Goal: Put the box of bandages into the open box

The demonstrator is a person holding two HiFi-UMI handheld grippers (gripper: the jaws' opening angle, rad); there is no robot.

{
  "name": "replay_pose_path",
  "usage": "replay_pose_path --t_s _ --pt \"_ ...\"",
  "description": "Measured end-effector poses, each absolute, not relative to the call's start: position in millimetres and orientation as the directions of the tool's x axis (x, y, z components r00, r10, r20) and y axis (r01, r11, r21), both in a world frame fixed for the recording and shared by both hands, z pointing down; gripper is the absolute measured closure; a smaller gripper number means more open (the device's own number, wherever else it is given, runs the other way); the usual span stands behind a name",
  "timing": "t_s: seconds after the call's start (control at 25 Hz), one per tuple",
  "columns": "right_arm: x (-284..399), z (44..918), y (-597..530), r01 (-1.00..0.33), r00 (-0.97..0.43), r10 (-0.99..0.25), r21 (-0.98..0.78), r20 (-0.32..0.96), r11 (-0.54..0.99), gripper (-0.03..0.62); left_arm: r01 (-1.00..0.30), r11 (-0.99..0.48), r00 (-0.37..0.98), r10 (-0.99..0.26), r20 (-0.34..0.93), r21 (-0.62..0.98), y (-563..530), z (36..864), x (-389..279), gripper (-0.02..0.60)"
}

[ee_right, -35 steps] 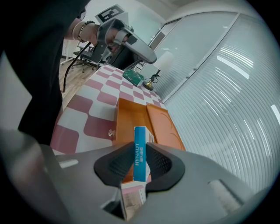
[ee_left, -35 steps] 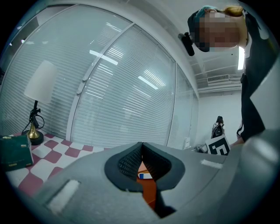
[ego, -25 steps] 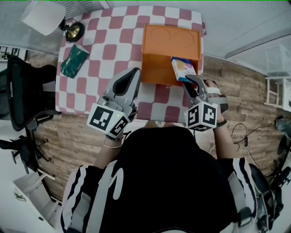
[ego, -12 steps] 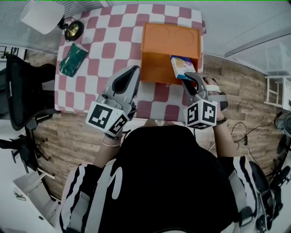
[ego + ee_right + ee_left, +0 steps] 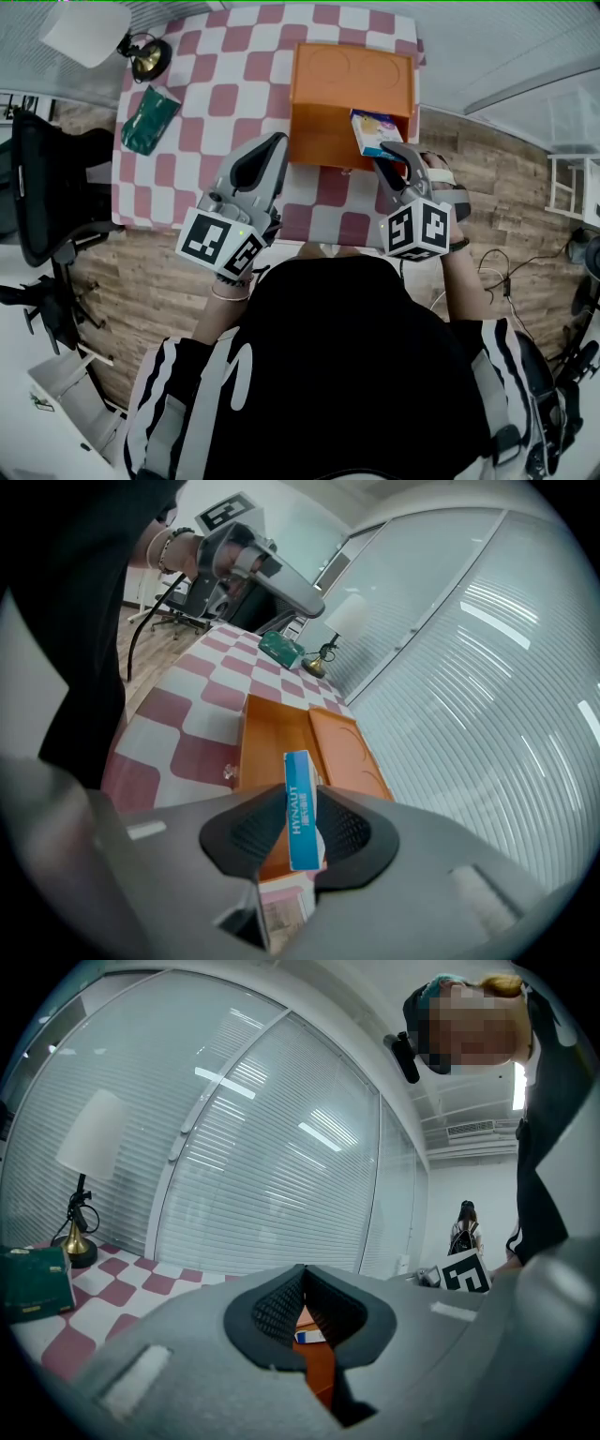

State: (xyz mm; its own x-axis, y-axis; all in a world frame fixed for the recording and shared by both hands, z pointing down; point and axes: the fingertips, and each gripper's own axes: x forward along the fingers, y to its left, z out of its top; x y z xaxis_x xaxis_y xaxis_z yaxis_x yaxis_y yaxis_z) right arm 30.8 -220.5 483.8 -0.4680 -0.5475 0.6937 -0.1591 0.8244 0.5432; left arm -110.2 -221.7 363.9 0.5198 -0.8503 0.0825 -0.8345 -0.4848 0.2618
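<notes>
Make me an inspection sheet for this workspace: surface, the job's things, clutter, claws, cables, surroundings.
Surface: table under a checked cloth, red and white.
Job's things: orange box open, lid folded back; bandage box tilted at its near right corner, not yet lying inside.
Clutter: green packet and lamp along the table's left side.
Claws: left claw shut, empty, clear of both boxes; right claw has just been opening, the bandage box between its jaws.
Cables: cables looped on the floor at right.
Surroundings: office chair at left, white shelf at right.
</notes>
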Motion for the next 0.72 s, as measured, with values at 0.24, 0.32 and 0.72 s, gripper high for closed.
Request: replay_pose_path --t_s 0.24,0.32,0.72 --pt "29.3 485.4 -217.2 -0.172 -0.490 -0.512 0.497 0.706 0.850 0.469 -0.835 -0.484 0.518 -0.852 0.075 0.263 -219.7 360.5 -108.4 0.581" --pt "27.6 485.3 -215.2 -0.179 -0.501 -0.499 0.480 0.707 0.859 0.462 -0.837 -0.480 0.514 -0.854 0.076 0.263 -218.7 360.4 -109.1 0.581" --pt "26.0 488.5 -211.1 -0.179 -0.520 -0.468 0.444 0.715 0.878 0.439 -0.840 -0.474 0.508 -0.858 0.078 0.263 -217.1 361.1 -107.8 0.581"
